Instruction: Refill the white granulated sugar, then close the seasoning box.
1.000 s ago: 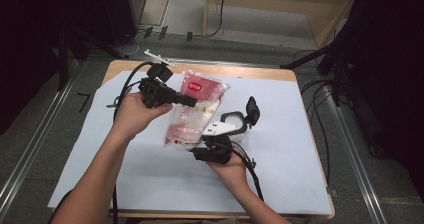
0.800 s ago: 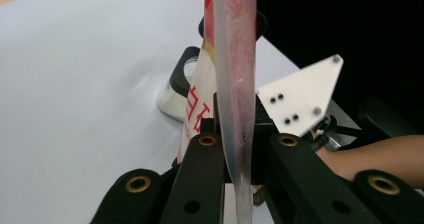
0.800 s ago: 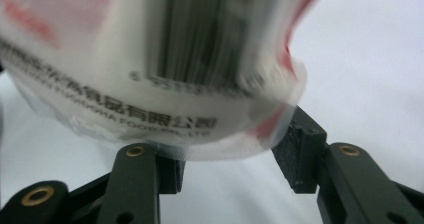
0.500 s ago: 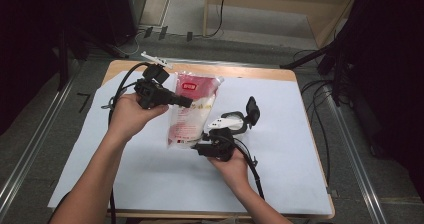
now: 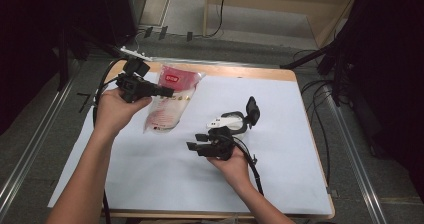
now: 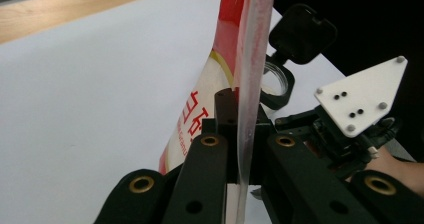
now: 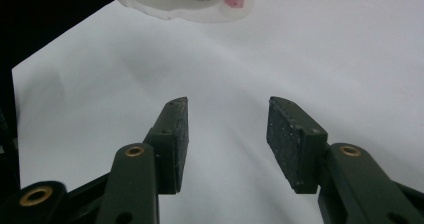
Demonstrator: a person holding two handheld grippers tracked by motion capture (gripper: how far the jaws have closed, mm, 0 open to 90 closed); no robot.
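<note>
A white paper sheet [image 5: 150, 174] covers most of the wooden table [image 5: 260, 74], whose bare edge shows along the top of the high view. Left of centre in that view, a clear plastic food pouch [image 5: 167, 104] with a red top and red print lies slanted, its lower end down on the sheet and its upper part raised near the table's far edge. The left claw [image 5: 167, 91] is clamped tight on one edge of the pouch; in the left gripper view the thin sealed edge [image 6: 245, 134] runs straight up between the closed jaws. The pouch holds a pale, whitish filling, which I cannot identify. Lower centre of the high view, the right claw [image 5: 195, 141] stands about half open over bare sheet and holds nothing; in the right gripper view the pouch's bottom corner [image 7: 185, 1] lies ahead at the top of the frame, apart from the pads [image 7: 175, 139]. Nothing lies between that claw and the pouch.
</note>
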